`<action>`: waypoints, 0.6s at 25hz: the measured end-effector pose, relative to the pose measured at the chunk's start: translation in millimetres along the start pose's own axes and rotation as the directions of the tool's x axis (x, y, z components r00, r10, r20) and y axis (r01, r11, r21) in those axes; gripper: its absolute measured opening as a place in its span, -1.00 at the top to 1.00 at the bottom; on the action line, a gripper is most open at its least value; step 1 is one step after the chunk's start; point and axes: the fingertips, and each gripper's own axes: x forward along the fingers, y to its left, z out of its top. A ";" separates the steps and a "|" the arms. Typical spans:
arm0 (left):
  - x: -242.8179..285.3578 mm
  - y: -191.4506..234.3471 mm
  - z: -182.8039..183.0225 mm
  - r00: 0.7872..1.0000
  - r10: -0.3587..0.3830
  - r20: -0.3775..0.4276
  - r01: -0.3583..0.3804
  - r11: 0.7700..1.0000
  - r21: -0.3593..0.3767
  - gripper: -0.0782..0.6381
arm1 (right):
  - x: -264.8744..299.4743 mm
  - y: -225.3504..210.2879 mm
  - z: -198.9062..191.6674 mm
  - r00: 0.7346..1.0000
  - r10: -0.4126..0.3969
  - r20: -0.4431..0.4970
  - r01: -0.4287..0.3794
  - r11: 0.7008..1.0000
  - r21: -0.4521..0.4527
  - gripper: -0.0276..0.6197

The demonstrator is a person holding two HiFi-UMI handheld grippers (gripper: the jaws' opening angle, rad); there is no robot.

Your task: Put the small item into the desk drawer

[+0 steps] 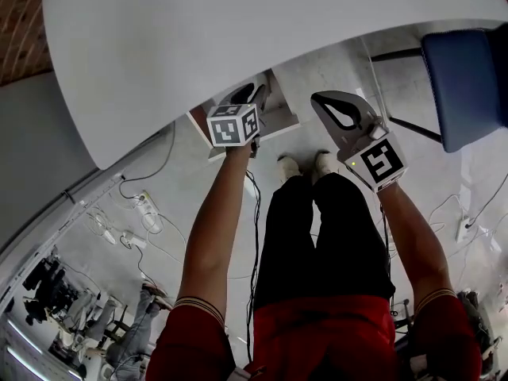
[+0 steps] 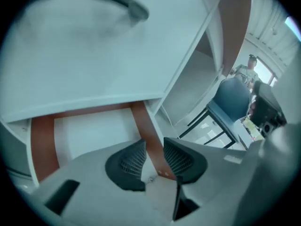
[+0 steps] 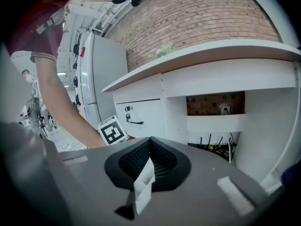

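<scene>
A small white folded item point(image 3: 142, 185) is pinched between the shut dark pads of my right gripper point(image 3: 150, 142). In the head view the right gripper point(image 1: 321, 100) hangs just below the white desk top point(image 1: 238, 30), to the right of the open drawer point(image 1: 274, 119). My left gripper point(image 1: 252, 100) is at that drawer's front, under the desk edge. In the left gripper view its jaws stand apart point(image 2: 154, 160) with nothing pressed between the pads. Behind them runs the drawer's brown edge point(image 2: 143, 126), beside its white inside point(image 2: 89, 135). A white front with a dark handle point(image 2: 134, 9) lies above.
A blue chair point(image 1: 464, 86) stands to the right of the desk. Cables and power strips point(image 1: 147, 213) lie on the floor at left. My legs and white shoes point(image 1: 305, 165) are below the drawer. The desk's cabinet front with a handle point(image 3: 134, 121) and a brick wall point(image 3: 197, 18) face the right gripper.
</scene>
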 end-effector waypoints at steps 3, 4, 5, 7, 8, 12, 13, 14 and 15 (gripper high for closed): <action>-42.8 -28.4 18.8 0.997 -0.029 0.072 0.024 0.997 0.067 0.51 | -9.5 14.0 23.0 1.000 -0.004 0.013 0.003 1.000 0.026 0.90; -58.7 -39.3 24.6 0.994 -0.039 0.100 0.030 0.995 0.093 0.55 | -12.9 19.6 32.5 1.000 -0.003 0.021 0.003 0.999 0.034 0.90; -74.8 -50.5 29.8 0.991 -0.049 0.128 0.035 0.993 0.115 0.59 | -16.2 25.2 42.2 1.000 -0.001 0.027 0.000 0.999 0.039 0.90; -106.0 -72.2 39.0 0.982 -0.069 0.177 0.042 0.987 0.155 0.62 | -22.9 36.2 58.6 1.000 0.008 0.019 -0.009 0.999 0.044 0.90; -120.8 -82.4 43.2 0.977 -0.078 0.198 0.043 0.984 0.173 0.64 | -27.1 42.0 64.7 1.000 0.018 0.000 -0.018 0.999 0.047 0.90; -174.4 -120.0 61.4 0.956 -0.102 0.276 0.035 0.970 0.239 0.71 | -43.8 63.6 95.2 0.999 0.053 -0.012 -0.053 0.998 0.039 0.90; -187.4 -128.5 67.3 0.949 -0.108 0.295 0.030 0.966 0.257 0.74 | -47.0 67.3 104.7 0.999 0.054 0.009 -0.054 0.998 0.036 0.90; -200.4 -137.0 73.6 0.943 -0.114 0.313 0.025 0.961 0.275 0.77 | -50.0 70.4 115.3 0.998 0.051 0.037 -0.052 0.998 0.032 0.90; -213.5 -145.6 80.4 0.936 -0.122 0.331 0.021 0.956 0.294 0.77 | -53.5 73.6 126.3 0.997 0.049 0.063 -0.051 0.998 0.028 0.90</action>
